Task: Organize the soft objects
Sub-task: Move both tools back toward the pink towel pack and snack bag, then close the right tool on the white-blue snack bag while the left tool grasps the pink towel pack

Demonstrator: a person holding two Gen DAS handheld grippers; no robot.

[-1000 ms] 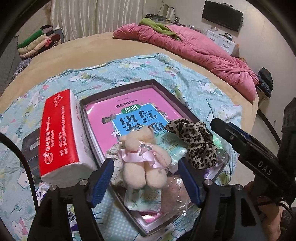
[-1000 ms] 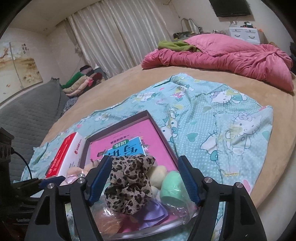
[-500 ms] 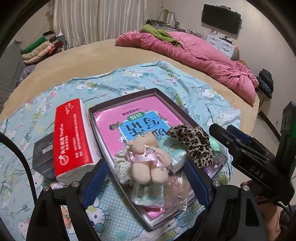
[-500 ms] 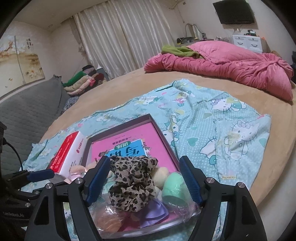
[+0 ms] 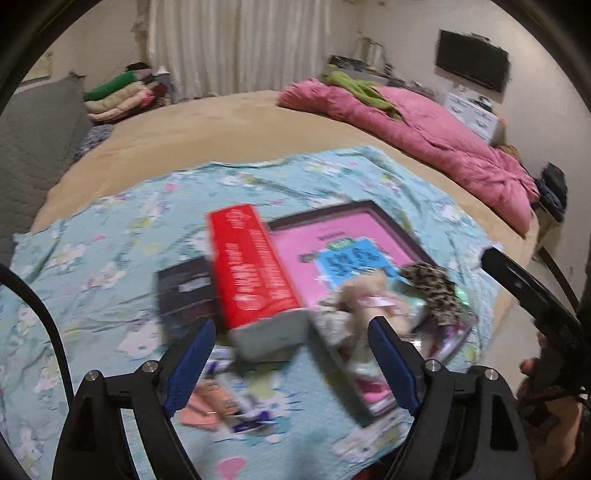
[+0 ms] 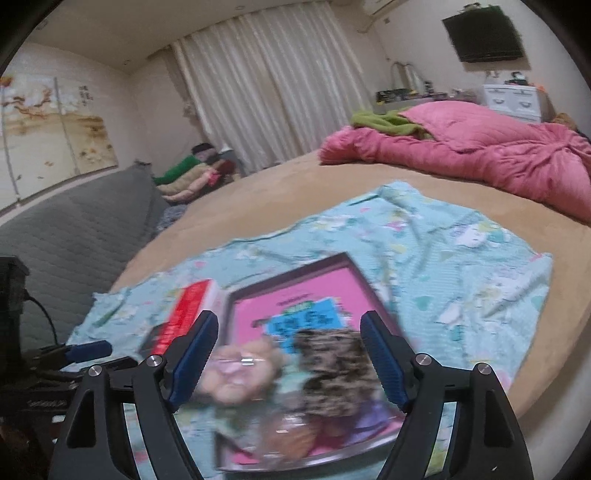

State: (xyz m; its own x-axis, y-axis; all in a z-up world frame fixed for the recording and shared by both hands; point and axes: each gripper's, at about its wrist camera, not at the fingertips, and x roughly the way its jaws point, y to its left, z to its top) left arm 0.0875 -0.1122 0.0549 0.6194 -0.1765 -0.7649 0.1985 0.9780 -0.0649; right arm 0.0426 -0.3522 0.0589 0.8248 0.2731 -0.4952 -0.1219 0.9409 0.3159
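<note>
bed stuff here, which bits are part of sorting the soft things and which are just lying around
Part of the job:
- plush bear
- leopard-print scrunchie
- shallow box holding them
- red tissue pack

Just lying about:
- pink quilt
- green cloth
- folded pile by the curtain
- wall TV
- cartoon-print sheet

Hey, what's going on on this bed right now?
A person holds a gripper in each hand above a tray on a patterned sheet. Neither the left gripper nor the right gripper holds anything; both stand open. The plush bear and leopard scrunchie lie in the tray, a red tissue pack beside it.
</note>
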